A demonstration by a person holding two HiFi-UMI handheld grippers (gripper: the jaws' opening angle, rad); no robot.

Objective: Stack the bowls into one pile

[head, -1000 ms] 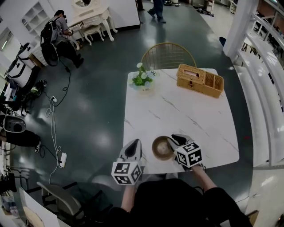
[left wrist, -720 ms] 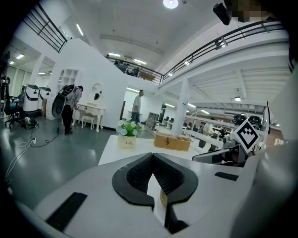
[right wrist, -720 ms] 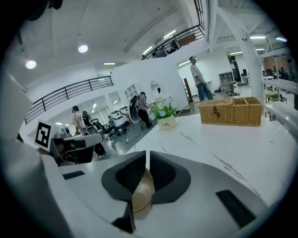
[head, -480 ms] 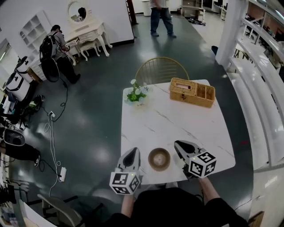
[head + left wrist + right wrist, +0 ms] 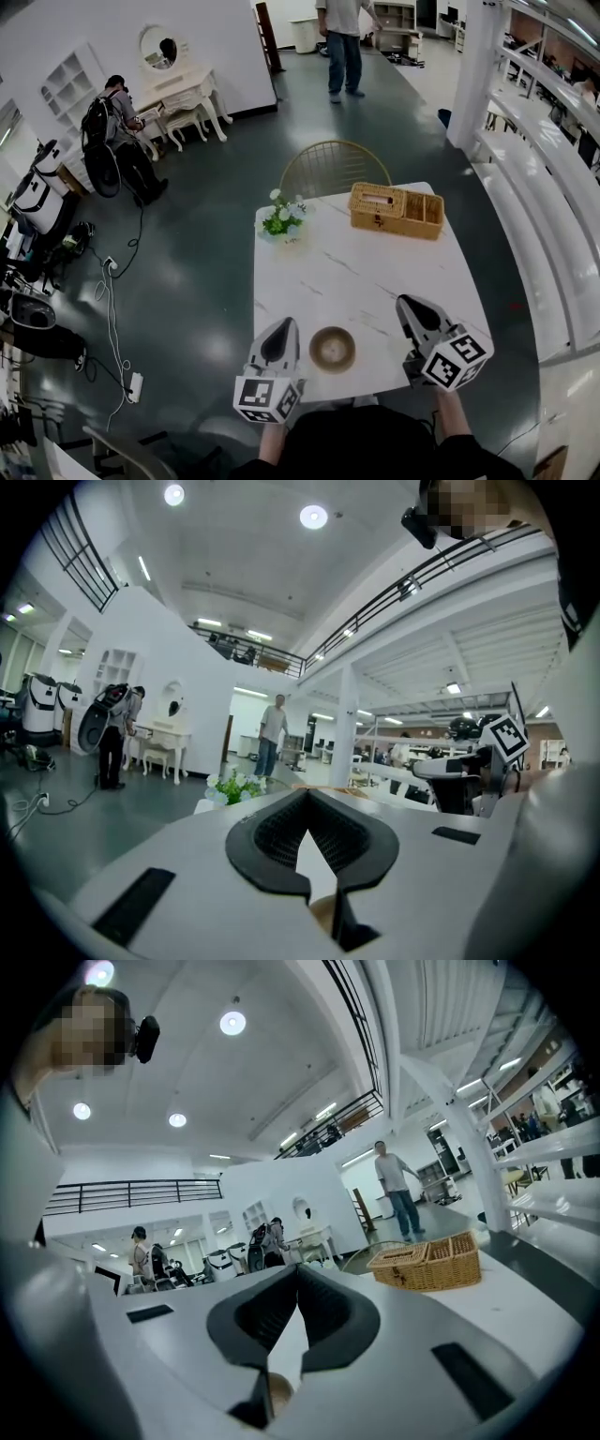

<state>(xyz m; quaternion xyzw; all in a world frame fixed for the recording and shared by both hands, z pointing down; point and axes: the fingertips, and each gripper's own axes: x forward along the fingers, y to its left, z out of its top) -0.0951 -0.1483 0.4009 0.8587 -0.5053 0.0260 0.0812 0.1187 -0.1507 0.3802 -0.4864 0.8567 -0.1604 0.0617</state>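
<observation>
A brown bowl pile [image 5: 332,349] sits near the front edge of the white marble table [image 5: 366,272]. My left gripper [image 5: 280,330] hovers just left of the pile, jaws shut and empty. My right gripper [image 5: 413,307] hangs to the right of the pile, apart from it; its jaws have just been closing with nothing between them and now stand shut. In the left gripper view the left gripper [image 5: 306,799] shows its tips meeting, with a tan patch [image 5: 323,913] in the gap below. The right gripper [image 5: 298,1275] looks the same in the right gripper view, pointing level across the table.
A wicker basket [image 5: 396,210] stands at the table's far right and a small flower pot [image 5: 283,217] at its far left. A gold wire chair [image 5: 335,169] is behind the table. A person [image 5: 343,42] stands further off on the dark floor.
Both grippers have risen and drawn away from the bowl pile. The right one left the pile's rim, swung out to the right and shut. The pile stays on the table.
</observation>
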